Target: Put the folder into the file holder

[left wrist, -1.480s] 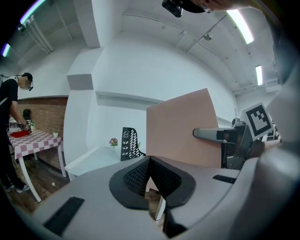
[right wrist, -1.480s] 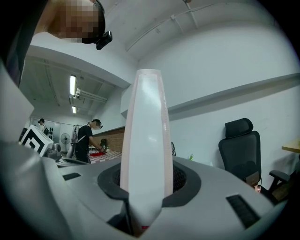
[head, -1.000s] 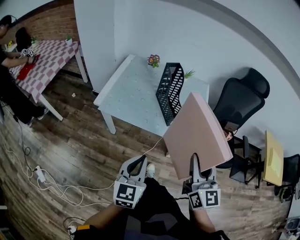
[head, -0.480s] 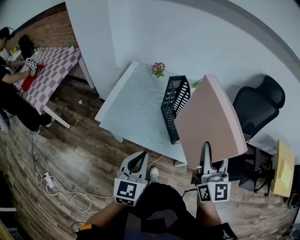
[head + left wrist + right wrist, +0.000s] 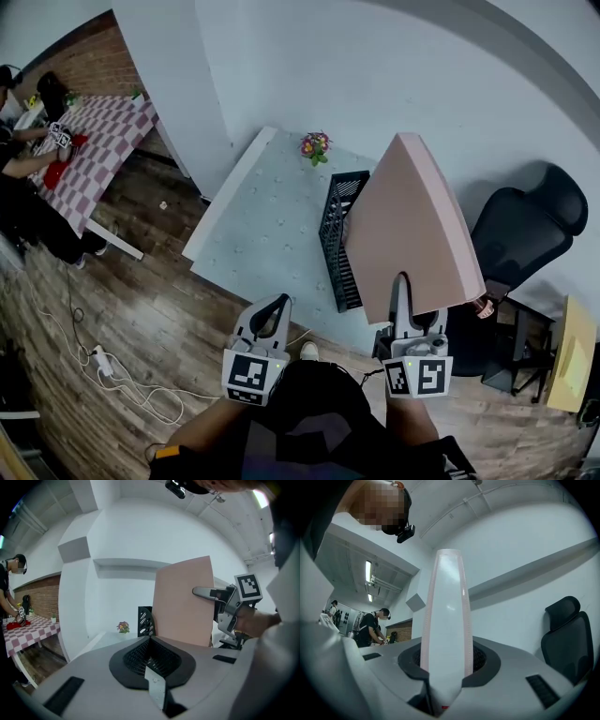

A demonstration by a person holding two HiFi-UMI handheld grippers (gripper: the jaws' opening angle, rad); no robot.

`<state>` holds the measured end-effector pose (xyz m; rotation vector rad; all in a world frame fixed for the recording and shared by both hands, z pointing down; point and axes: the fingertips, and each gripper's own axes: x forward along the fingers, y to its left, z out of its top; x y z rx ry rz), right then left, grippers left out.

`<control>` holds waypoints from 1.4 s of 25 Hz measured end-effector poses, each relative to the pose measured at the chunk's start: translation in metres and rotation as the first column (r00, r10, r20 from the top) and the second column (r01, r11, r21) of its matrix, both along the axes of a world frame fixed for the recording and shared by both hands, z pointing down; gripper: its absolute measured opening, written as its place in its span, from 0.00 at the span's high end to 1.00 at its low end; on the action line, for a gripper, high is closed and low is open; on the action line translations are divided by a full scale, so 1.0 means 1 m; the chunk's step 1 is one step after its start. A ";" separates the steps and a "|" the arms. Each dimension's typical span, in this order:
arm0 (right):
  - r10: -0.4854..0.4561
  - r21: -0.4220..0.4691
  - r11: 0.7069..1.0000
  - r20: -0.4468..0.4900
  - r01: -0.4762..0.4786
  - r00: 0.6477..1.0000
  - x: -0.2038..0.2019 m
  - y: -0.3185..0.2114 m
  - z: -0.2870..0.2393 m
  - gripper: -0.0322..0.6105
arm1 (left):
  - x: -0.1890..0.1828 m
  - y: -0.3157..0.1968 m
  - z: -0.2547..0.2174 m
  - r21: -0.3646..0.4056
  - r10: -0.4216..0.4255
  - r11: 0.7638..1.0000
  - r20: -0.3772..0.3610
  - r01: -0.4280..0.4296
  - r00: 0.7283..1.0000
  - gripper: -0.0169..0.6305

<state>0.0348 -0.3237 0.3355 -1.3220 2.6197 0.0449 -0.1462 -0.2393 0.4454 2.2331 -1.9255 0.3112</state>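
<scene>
My right gripper (image 5: 401, 283) is shut on the lower edge of a large pink folder (image 5: 408, 225), which stands nearly upright in the air. The folder's far part overlaps the right side of the black perforated file holder (image 5: 337, 234) on the pale table (image 5: 253, 225). In the right gripper view the folder (image 5: 446, 620) rises edge-on from between the jaws. My left gripper (image 5: 272, 314) hangs shut and empty before the table's near edge. The left gripper view shows the folder (image 5: 183, 602), the file holder (image 5: 144, 620) behind it and the right gripper (image 5: 211, 592).
A small flower pot (image 5: 315, 146) stands at the table's far edge. A black office chair (image 5: 530, 234) is to the right. At the far left a person works at a checked table (image 5: 89, 117). Cables (image 5: 103, 361) lie on the wooden floor.
The folder has swung more upright and moved up over the table, so it now overlaps the file holder. Both grippers came closer to the table.
</scene>
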 end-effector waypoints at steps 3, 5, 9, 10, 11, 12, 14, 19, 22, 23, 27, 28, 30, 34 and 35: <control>-0.009 0.005 1.000 0.005 0.009 1.000 -0.007 -0.017 0.006 0.74 | -0.002 -0.018 0.004 -0.016 -0.005 1.000 0.014 0.006 1.000 0.96; -0.011 0.009 1.000 0.009 0.011 1.000 -0.010 -0.027 0.012 0.74 | -0.002 -0.028 0.007 -0.031 -0.003 1.000 0.022 0.004 1.000 0.96; -0.020 0.018 1.000 0.015 0.020 1.000 -0.015 -0.040 0.024 0.73 | 0.001 -0.047 0.013 -0.069 0.009 0.998 0.017 -0.008 1.000 0.96; -0.022 0.019 1.000 0.016 0.021 1.000 -0.017 -0.042 0.027 0.73 | 0.002 -0.052 0.016 -0.080 0.012 0.997 0.009 -0.011 1.000 0.96; -0.022 0.021 1.000 0.018 0.022 1.000 -0.018 -0.044 0.030 0.73 | 0.004 -0.057 0.018 -0.089 0.014 0.996 0.002 -0.014 1.000 0.96; -0.022 0.021 1.000 0.021 0.021 1.000 -0.019 -0.046 0.032 0.73 | 0.005 -0.061 0.020 -0.096 0.017 0.995 0.002 -0.017 1.000 0.96; -0.021 0.020 1.000 0.028 0.021 0.999 -0.019 -0.048 0.038 0.73 | 0.009 -0.068 0.023 -0.101 0.022 0.995 0.017 -0.021 1.000 0.96; -0.022 0.016 1.000 0.026 0.021 0.999 -0.027 -0.052 0.055 0.72 | 0.012 -0.075 0.025 -0.114 0.024 0.993 0.045 -0.019 0.999 0.96; -0.012 0.017 1.000 0.016 0.012 1.000 -0.030 -0.053 0.066 0.72 | 0.014 -0.074 0.030 -0.126 0.037 0.992 0.051 -0.030 0.998 0.96; -0.009 0.019 1.000 0.013 0.009 1.000 -0.031 -0.052 0.069 0.72 | 0.013 -0.073 0.032 -0.132 0.040 0.991 0.048 -0.034 0.998 0.96; 0.011 0.022 1.000 0.017 -0.011 1.000 -0.036 -0.051 0.081 0.71 | 0.012 -0.077 0.039 -0.139 0.078 0.988 0.030 -0.073 0.996 0.96; 0.019 0.022 1.000 0.013 -0.019 1.000 -0.038 -0.052 0.084 0.70 | 0.012 -0.079 0.039 -0.133 0.094 0.987 0.025 -0.090 0.995 0.96; 0.038 0.018 0.999 -0.002 -0.038 0.999 -0.041 -0.050 0.090 0.70 | 0.011 -0.082 0.037 -0.119 0.130 0.985 0.018 -0.127 0.991 0.96; 0.071 -0.001 0.997 -0.028 -0.071 0.997 -0.047 -0.043 0.101 0.68 | 0.005 -0.087 0.035 -0.097 0.200 0.976 0.031 -0.197 0.979 0.96; 0.076 -0.009 0.997 -0.037 -0.076 0.996 -0.049 -0.042 0.105 0.68 | 0.003 -0.088 0.036 -0.098 0.215 0.973 0.031 -0.211 0.976 0.96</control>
